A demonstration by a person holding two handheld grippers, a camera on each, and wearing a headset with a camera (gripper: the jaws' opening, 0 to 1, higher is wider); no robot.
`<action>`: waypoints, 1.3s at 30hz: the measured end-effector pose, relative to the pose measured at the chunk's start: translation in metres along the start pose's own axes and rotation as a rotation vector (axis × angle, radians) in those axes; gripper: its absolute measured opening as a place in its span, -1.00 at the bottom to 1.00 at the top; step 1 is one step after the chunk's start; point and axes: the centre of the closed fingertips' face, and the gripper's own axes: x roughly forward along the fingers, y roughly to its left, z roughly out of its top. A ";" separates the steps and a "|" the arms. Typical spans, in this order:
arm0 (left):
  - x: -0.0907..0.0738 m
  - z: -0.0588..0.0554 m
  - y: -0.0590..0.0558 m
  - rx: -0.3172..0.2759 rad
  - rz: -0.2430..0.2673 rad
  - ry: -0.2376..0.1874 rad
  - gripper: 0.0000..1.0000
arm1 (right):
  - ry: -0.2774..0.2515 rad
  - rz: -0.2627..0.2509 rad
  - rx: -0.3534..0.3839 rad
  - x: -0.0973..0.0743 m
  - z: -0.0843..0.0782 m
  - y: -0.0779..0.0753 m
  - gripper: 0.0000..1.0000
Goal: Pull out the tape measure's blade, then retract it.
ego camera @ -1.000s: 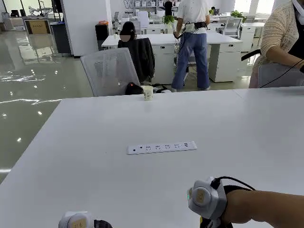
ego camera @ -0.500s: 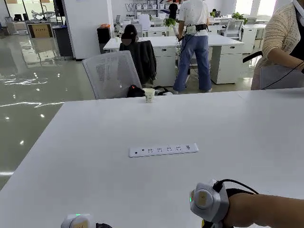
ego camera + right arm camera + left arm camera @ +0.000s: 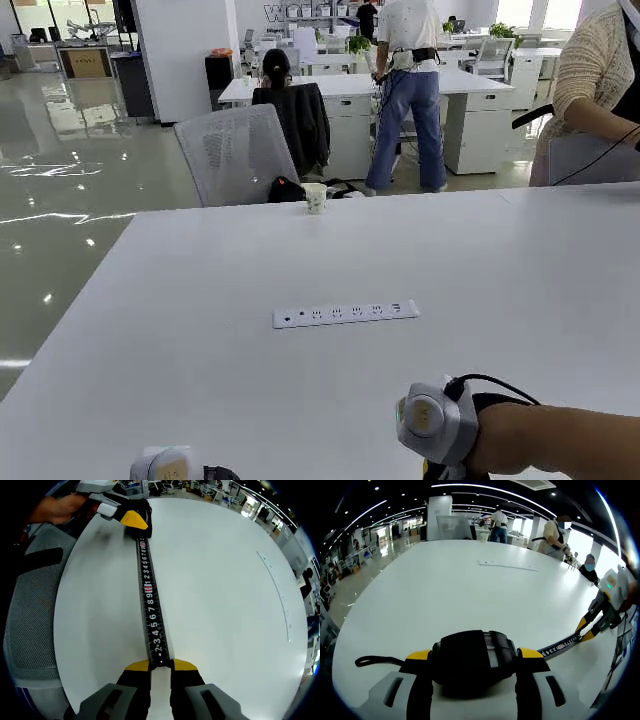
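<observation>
- Left gripper (image 3: 474,654) is clamped on the tape measure's black case (image 3: 471,667), yellow jaw tips on either side of it, low over the white table (image 3: 445,580).
- Right gripper (image 3: 161,666) is pinched shut on the tip of the blade (image 3: 148,595). The numbered blade runs straight from there to the case across the tabletop.
- So I'd say the pull-out half is basically done: a good length of blade is out, taut between the two grippers.
- Next up looks like the retract. My guess is it needs the right gripper walking the tip back toward the case in line with the blade, not just dropping it, or it'll whip.
- Edges: the blade sits close along the near side of the table, with a mesh chair (image 3: 30,615) just off that edge.
- Plenty of open room farther out. The power strip (image 3: 345,313) is well apart mid-table, and a paper cup (image 3: 315,197) sits at the far edge.
</observation>
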 end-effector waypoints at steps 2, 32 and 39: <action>0.000 0.000 0.000 -0.001 0.000 0.001 0.24 | -0.001 0.000 -0.007 0.000 0.000 0.000 -0.78; 0.001 -0.001 0.000 0.001 0.003 0.019 0.25 | -0.011 -0.010 -0.005 0.001 0.003 0.002 -0.78; 0.000 -0.002 0.000 0.000 0.000 0.024 0.24 | -0.005 -0.006 -0.018 0.001 0.004 0.002 -0.78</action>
